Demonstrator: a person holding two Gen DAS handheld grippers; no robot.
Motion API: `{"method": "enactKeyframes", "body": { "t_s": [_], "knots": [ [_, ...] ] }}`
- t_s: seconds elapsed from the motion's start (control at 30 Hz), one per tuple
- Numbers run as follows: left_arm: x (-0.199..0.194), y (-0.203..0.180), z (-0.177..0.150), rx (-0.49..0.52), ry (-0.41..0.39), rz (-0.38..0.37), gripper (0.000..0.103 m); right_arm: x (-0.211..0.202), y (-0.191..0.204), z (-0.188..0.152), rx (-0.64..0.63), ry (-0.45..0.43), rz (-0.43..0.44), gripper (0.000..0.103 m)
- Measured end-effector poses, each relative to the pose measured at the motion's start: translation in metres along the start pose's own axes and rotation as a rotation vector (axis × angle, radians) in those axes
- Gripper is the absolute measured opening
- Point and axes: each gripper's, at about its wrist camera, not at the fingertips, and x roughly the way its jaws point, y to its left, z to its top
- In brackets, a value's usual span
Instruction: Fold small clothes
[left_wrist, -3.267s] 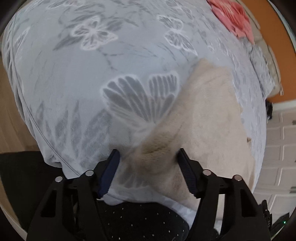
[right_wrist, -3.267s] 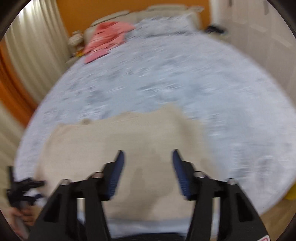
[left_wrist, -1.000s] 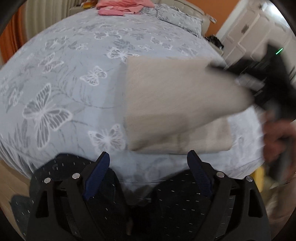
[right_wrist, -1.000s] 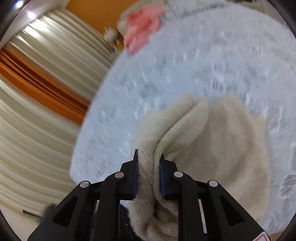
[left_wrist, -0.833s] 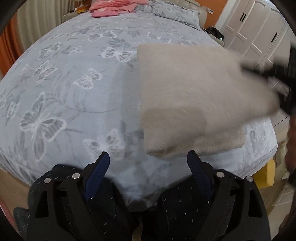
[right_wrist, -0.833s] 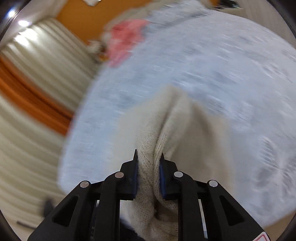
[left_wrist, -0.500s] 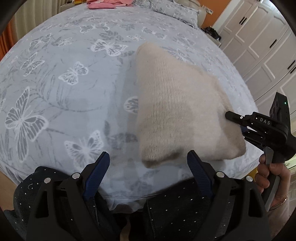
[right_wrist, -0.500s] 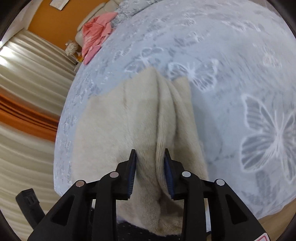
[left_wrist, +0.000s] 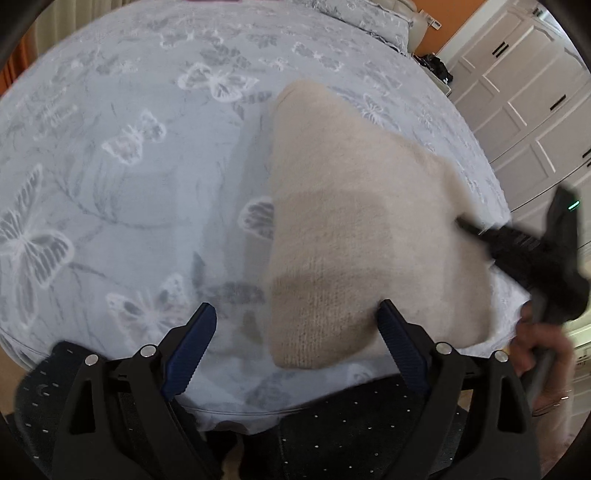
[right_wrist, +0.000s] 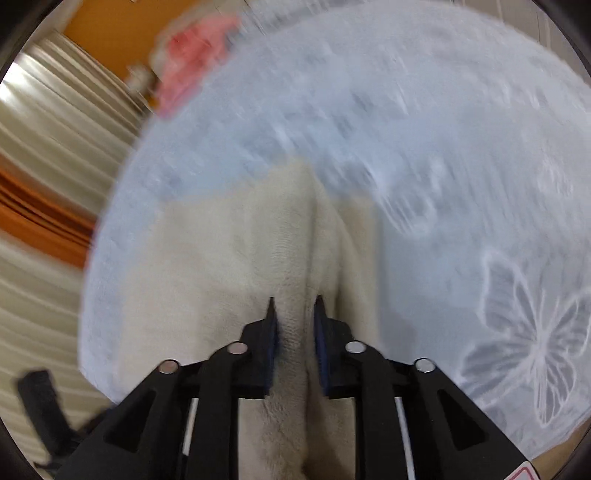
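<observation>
A cream knitted garment (left_wrist: 354, 229) lies folded on the butterfly-print bedspread (left_wrist: 122, 177) near the bed's front edge. My left gripper (left_wrist: 295, 332) is open and empty, held above the bed edge just in front of the garment's near corner. My right gripper (right_wrist: 294, 317) sits over a ridge of the same garment (right_wrist: 221, 258); its jaws stand slightly apart around the fold, which runs between them. The right gripper also shows in the left wrist view (left_wrist: 532, 258), blurred, at the garment's right edge.
Pink clothes (right_wrist: 192, 48) lie at the far end of the bed. White wardrobe doors (left_wrist: 524, 96) stand to the right, beige curtains (right_wrist: 40, 155) to the left. My dark dotted trousers (left_wrist: 332, 435) press against the bed's front edge.
The right gripper carried the garment's edge over, laid it down and loosened its jaws; it is now moving, blurred. The left gripper stayed open and drew slightly nearer the garment.
</observation>
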Motion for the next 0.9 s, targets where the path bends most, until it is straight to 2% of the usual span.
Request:
{"method": "enactKeyframes", "body": {
  "t_s": [0.07,0.13,0.2,0.27,0.33,0.4,0.43,0.5,0.53,0.57,0.6,0.63,0.67,0.8,0.87,0.9],
  "knots": [
    [0.001,0.003,0.002,-0.026,0.014,-0.029,0.086,-0.007,-0.004,-0.006,0.013,-0.023,0.032,0.029],
    [-0.005,0.007,0.005,-0.06,0.007,-0.092,0.086,-0.023,-0.001,-0.008,0.02,-0.058,0.022,0.051],
    [-0.012,0.016,0.013,-0.129,-0.014,-0.173,0.09,-0.037,-0.001,-0.013,0.023,-0.091,0.013,0.062],
    [-0.01,0.024,0.021,-0.198,-0.014,-0.214,0.092,-0.039,-0.002,-0.02,0.028,-0.083,0.017,0.07],
    [0.002,0.031,0.031,-0.253,0.015,-0.226,0.094,-0.031,-0.005,-0.024,0.025,-0.06,0.005,0.083],
    [0.027,0.037,0.037,-0.291,0.079,-0.207,0.094,-0.01,-0.008,-0.024,0.035,0.009,-0.025,0.084],
    [0.037,0.04,0.037,-0.317,0.106,-0.228,0.097,0.0,-0.01,-0.025,0.051,0.038,-0.015,0.085],
    [0.054,0.045,0.036,-0.378,0.146,-0.284,0.097,0.017,-0.021,-0.029,0.13,0.049,0.069,0.085],
    [0.061,0.048,0.035,-0.408,0.166,-0.321,0.092,0.02,-0.023,-0.029,0.161,0.041,0.097,0.073],
    [0.065,0.049,0.036,-0.43,0.176,-0.363,0.068,0.021,-0.023,-0.028,0.175,0.036,0.128,0.062],
    [0.064,0.049,0.039,-0.441,0.19,-0.386,0.065,0.018,-0.019,-0.023,0.181,0.033,0.141,0.048],
    [0.06,0.048,0.04,-0.439,0.181,-0.384,0.054,0.012,-0.013,-0.017,0.173,0.021,0.14,0.042],
    [0.046,0.046,0.047,-0.412,0.154,-0.392,0.048,0.003,-0.005,-0.013,0.151,0.005,0.146,0.04],
    [-0.019,0.046,0.06,-0.329,0.023,-0.393,0.045,-0.051,0.049,-0.003,0.006,-0.081,0.23,0.038],
    [-0.044,0.057,0.057,-0.324,-0.004,-0.397,0.046,-0.058,0.063,-0.01,-0.026,-0.076,0.257,0.039],
    [-0.053,0.065,0.05,-0.318,-0.011,-0.365,0.047,-0.049,0.067,-0.019,-0.042,-0.052,0.254,0.043]
  ]
}}
